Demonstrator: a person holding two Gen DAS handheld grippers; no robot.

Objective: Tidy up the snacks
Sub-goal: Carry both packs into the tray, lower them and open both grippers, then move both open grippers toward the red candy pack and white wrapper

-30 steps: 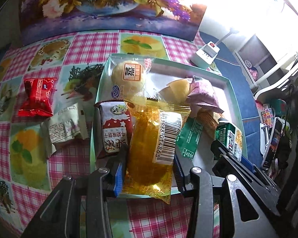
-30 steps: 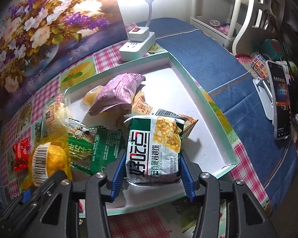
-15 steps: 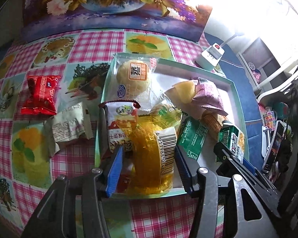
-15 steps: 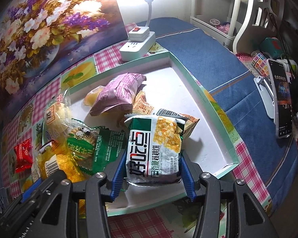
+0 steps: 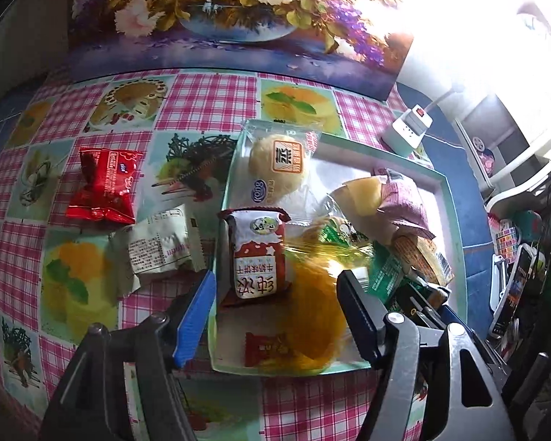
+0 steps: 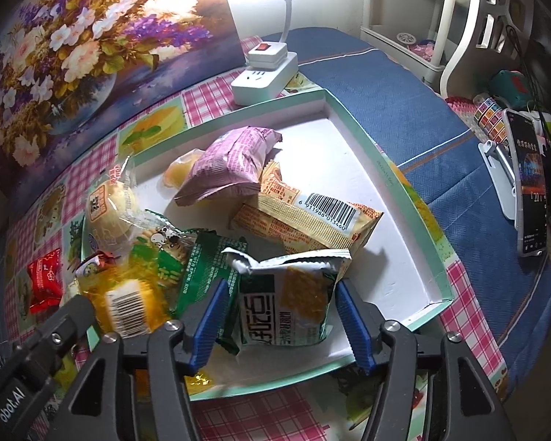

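Your left hand-held gripper (image 5: 275,312) stands spread at the bottom of its view, its jaws having just been opening; the yellow snack pack (image 5: 308,316) lies blurred between them in the tray (image 5: 455,220), touched by neither pad as far as you can see, and the blur hides its print. Your right hand-held gripper (image 6: 279,316) has also just been widening; the green-and-white corn snack bag (image 6: 290,301) sits between its blue pads at the lower middle of the frame, and a gap shows on the right side, while the left pad is too close to the neighbouring green packet (image 6: 198,268) for you to tell contact. The bag's lower edge is cut off by the gripper body. Toward the upper left of the left view, a red packet (image 5: 104,187) and a pale packet (image 5: 161,246) lie outside the tray on the checked worktop (image 5: 205,99). Strong glare from the lamp washes out the upper right corner there.
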